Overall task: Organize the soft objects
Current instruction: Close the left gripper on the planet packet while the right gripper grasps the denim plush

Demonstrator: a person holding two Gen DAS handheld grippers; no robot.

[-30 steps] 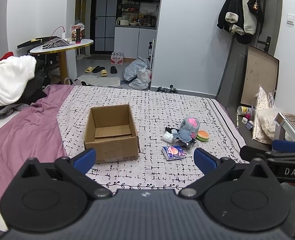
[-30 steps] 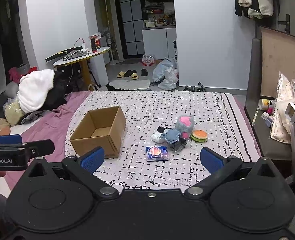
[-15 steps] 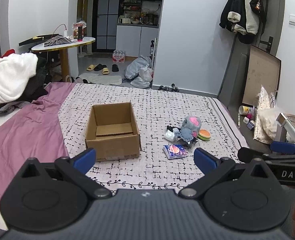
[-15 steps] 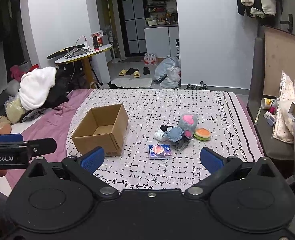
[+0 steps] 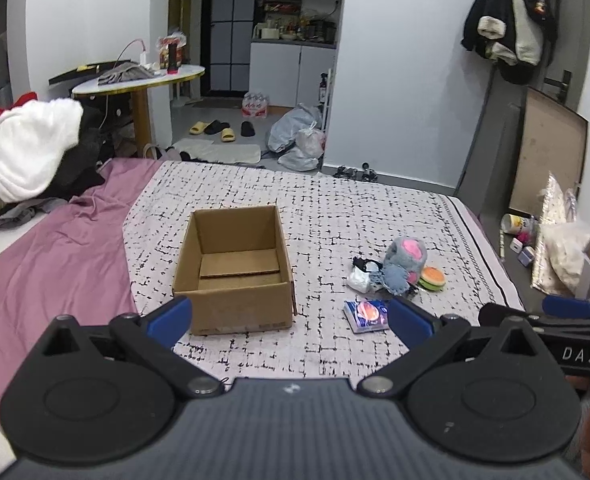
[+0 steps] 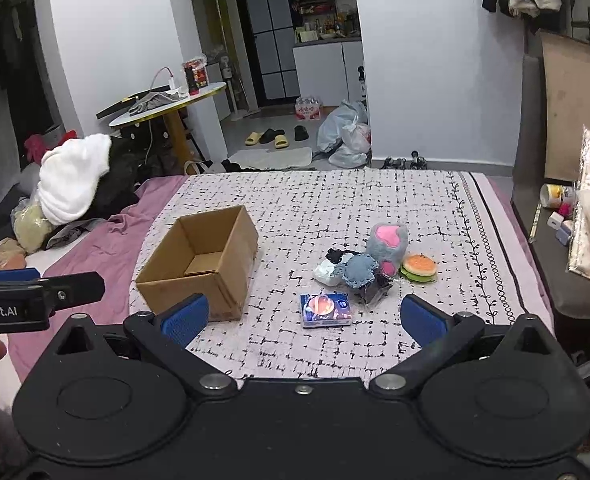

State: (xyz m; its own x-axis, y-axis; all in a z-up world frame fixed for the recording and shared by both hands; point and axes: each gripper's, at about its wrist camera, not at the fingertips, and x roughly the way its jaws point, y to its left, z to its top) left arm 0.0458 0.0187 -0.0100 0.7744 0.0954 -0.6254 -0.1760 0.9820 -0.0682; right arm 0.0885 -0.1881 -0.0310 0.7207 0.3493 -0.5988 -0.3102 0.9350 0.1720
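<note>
Both the left gripper [image 5: 289, 318] and the right gripper [image 6: 301, 316] are spread wide and empty above the near edge of the bed [image 6: 375, 208]. The soft objects [image 6: 369, 264] lie clustered at 1 o'clock in the right wrist view, well apart from the empty cardboard box [image 6: 201, 264] at 11 o'clock. Recommended: advance the right gripper to the nearest item, the flat blue packet [image 6: 326, 310], centre the fingers over it, and close gently.

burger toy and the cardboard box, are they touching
Apart. The right wrist view shows the burger toy lying well to the right of the cardboard box, with patterned blanket and other toys between them.
</note>
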